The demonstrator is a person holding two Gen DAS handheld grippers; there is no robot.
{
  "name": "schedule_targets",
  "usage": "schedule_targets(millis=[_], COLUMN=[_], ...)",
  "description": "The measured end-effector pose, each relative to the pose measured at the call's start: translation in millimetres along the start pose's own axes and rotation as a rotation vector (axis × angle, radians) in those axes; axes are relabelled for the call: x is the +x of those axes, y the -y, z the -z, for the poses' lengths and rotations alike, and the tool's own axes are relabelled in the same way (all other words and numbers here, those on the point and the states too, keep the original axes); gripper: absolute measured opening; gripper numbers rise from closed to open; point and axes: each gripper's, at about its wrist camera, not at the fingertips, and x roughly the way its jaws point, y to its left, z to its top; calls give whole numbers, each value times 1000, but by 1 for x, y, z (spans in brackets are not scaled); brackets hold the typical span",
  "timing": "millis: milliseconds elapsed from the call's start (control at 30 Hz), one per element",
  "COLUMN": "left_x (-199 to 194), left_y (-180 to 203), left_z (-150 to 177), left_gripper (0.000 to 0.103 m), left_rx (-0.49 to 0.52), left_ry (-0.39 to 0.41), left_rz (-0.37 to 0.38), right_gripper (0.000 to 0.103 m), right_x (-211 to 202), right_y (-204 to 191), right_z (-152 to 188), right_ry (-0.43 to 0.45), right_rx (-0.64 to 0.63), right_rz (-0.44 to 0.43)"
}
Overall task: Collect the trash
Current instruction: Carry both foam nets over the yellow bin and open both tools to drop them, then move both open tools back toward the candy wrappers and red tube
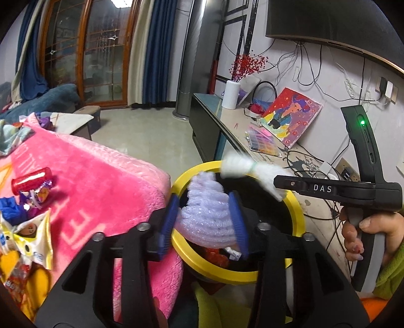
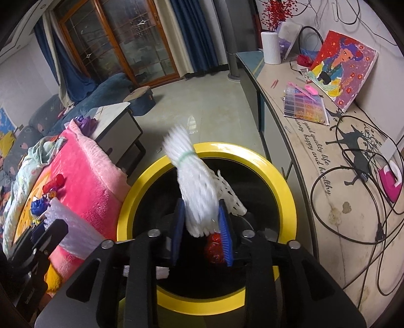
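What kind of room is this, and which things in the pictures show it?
Most likely a home living room. A wall-mounted television hangs above a long low cabinet, a blue sofa stands across the tiled floor, and blue curtains flank a wooden glazed door.

Bin mouth [image 2: 282,176] open btwn pink blanket [image 2: 83,171] & cabled cabinet top [image 2: 315,181].

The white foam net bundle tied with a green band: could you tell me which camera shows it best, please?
The right wrist view: the white foam net bundle sits centred between that gripper's fingers, above the yellow-rimmed bin, green band visible. The left wrist view shows it from the side, blurred, beyond the right gripper's tip.
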Motion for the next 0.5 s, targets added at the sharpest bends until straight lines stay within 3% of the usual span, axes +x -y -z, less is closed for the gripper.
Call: schedule_targets(millis=[400, 500], left_x=[-13, -22], left_y=[-14, -18], left_z=[-1, -2], left_gripper=[88, 92], left_rx=[-79, -87], left_ry=[33, 56], left_rz=[20, 3], right_gripper=[48, 50], right_x=[-8, -14], right_y=[0, -4], right_z=[-2, -4], right_ry=[47, 76], right_rx=[15, 4], right_rz=[8, 7])
